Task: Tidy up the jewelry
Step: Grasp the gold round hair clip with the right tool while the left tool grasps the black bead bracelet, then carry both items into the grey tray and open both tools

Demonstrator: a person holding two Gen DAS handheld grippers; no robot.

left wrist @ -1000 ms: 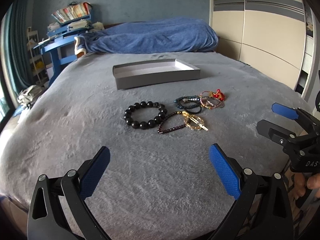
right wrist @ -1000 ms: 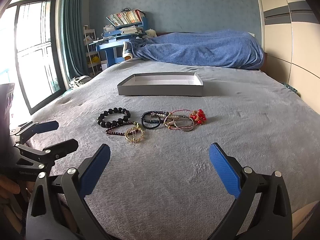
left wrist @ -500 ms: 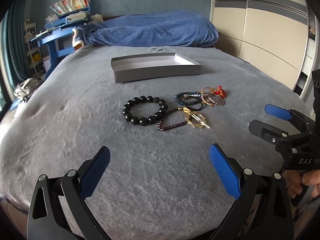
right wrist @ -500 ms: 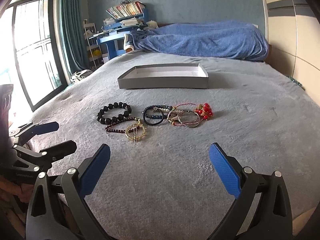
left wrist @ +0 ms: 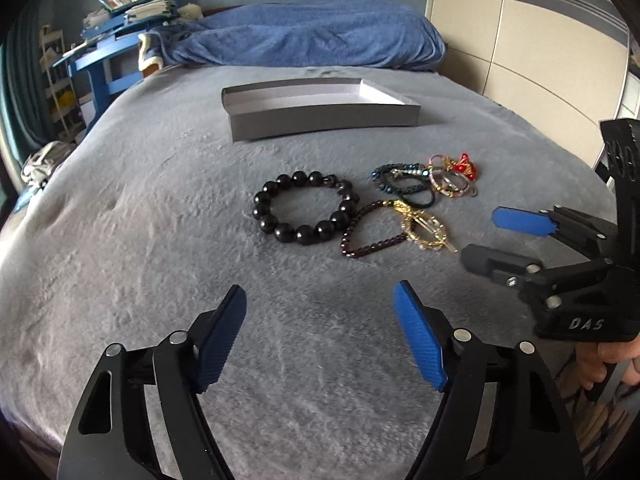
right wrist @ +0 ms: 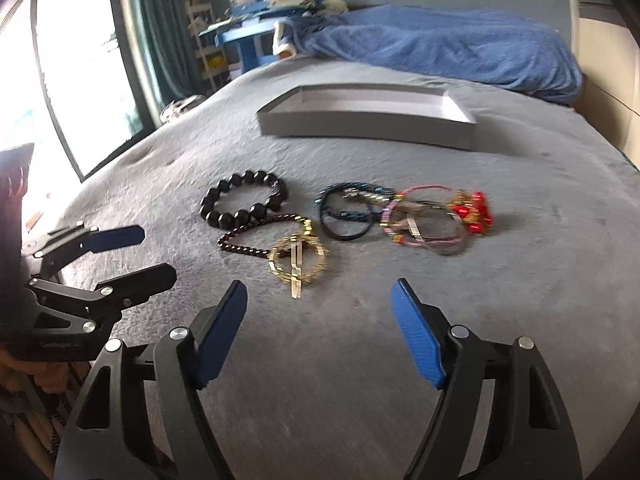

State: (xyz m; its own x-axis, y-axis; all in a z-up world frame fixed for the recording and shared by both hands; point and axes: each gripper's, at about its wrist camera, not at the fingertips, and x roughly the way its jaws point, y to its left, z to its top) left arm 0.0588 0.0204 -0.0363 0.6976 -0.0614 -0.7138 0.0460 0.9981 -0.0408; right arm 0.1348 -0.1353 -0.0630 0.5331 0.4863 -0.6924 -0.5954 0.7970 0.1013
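Observation:
Jewelry lies in a cluster on the grey blanket: a black bead bracelet [left wrist: 306,208] [right wrist: 244,204], a dark red bead strand [left wrist: 366,232] [right wrist: 256,236], a gold ring-shaped clip [left wrist: 424,226] [right wrist: 298,260], dark blue bands [left wrist: 404,184] [right wrist: 352,210], and pink bangles with red beads [left wrist: 454,176] [right wrist: 436,220]. An empty grey tray [left wrist: 320,120] [right wrist: 368,128] sits beyond them. My left gripper [left wrist: 320,328] [right wrist: 148,252] is open and empty, short of the black bracelet. My right gripper [right wrist: 320,328] [left wrist: 480,236] is open and empty, just short of the gold clip.
A blue duvet [left wrist: 304,40] is heaped at the far end of the bed. A blue desk with books [left wrist: 116,28] stands at the back left, a wardrobe [left wrist: 540,60] at the right, a window [right wrist: 76,72] at the left.
Both grippers have moved forward and lower toward the jewelry, which now looms larger. Both stay open and empty.

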